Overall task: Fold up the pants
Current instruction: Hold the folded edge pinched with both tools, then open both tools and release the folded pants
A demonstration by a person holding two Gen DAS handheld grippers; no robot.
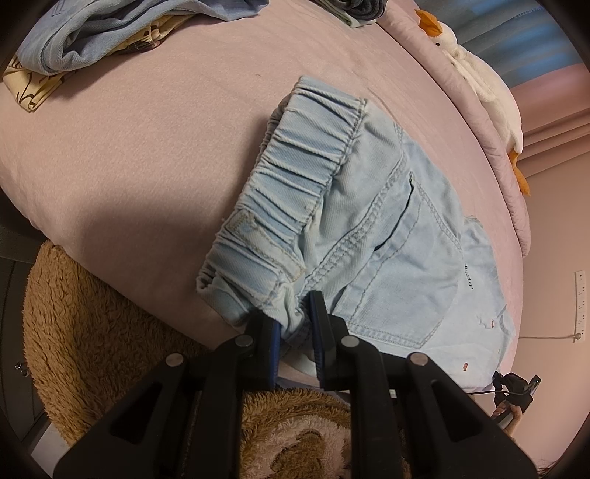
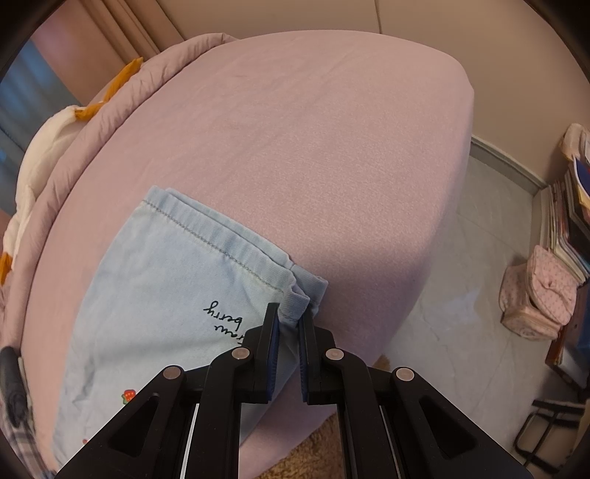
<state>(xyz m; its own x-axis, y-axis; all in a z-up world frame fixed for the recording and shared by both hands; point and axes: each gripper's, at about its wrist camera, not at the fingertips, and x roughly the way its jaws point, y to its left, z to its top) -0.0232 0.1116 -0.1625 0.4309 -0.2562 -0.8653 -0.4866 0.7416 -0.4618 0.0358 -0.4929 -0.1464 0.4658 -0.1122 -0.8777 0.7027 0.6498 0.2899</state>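
Note:
Light blue denim pants lie on a pink bed sheet, the gathered elastic waistband toward the left wrist view. My left gripper is shut on the near corner of the waistband at the bed's edge. In the right wrist view the hemmed leg end of the pants shows black script lettering and a small strawberry print. My right gripper is shut on the near corner of that hem. The other gripper shows small at the far end of the pants.
A folded blue garment on patterned cloth lies at the bed's far left. A white plush duck rests along the rolled quilt. A brown fluffy rug lies below the bed edge. Beside the bed are tiled floor, a pink bag and stacked books.

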